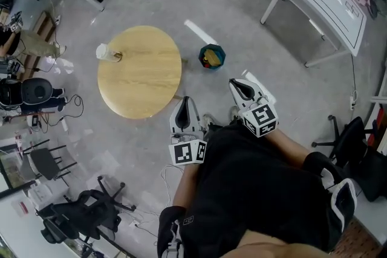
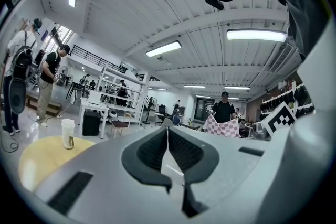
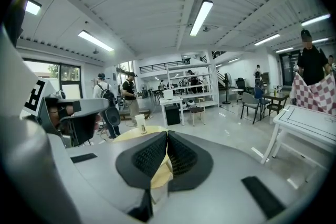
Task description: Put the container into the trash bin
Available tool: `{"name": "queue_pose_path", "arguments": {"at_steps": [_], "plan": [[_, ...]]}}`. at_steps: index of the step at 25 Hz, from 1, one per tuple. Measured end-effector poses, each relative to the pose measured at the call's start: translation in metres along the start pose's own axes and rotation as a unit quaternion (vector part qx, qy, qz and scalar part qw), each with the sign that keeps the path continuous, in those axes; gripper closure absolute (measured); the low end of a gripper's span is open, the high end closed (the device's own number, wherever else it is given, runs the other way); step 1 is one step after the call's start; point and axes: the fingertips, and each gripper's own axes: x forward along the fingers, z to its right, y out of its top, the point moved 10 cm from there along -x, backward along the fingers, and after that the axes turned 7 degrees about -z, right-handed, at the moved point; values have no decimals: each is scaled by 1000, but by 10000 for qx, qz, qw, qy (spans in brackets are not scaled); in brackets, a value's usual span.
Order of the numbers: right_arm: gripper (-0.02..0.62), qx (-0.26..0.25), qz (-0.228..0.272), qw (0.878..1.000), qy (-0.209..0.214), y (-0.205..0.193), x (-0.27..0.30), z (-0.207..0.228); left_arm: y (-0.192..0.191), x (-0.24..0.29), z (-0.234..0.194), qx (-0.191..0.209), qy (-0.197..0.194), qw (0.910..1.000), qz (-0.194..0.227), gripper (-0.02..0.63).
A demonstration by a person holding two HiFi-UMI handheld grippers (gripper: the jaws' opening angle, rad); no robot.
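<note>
**Concrete workroom floor, seen from above**

On the round table [image 1: 145, 81], the container [image 1: 106, 52] stands upright at the 10 o'clock rim. The trash bin [image 1: 212, 57] sits on the floor at the table's 3 o'clock, w/ yellowish contents, unidentifiable. You hold left gripper [image 1: 184, 107] & right gripper [image 1: 239, 86] clenched on nothing, close to your torso: prob. a carrying posture.
</note>
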Motion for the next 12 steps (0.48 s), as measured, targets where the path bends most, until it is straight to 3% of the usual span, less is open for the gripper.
{"name": "queue_pose_path", "arguments": {"at_steps": [12], "plan": [[569, 2, -60, 10000, 66, -6, 0, -18, -4, -12, -3, -35, -87, 10000, 19, 591]]}}
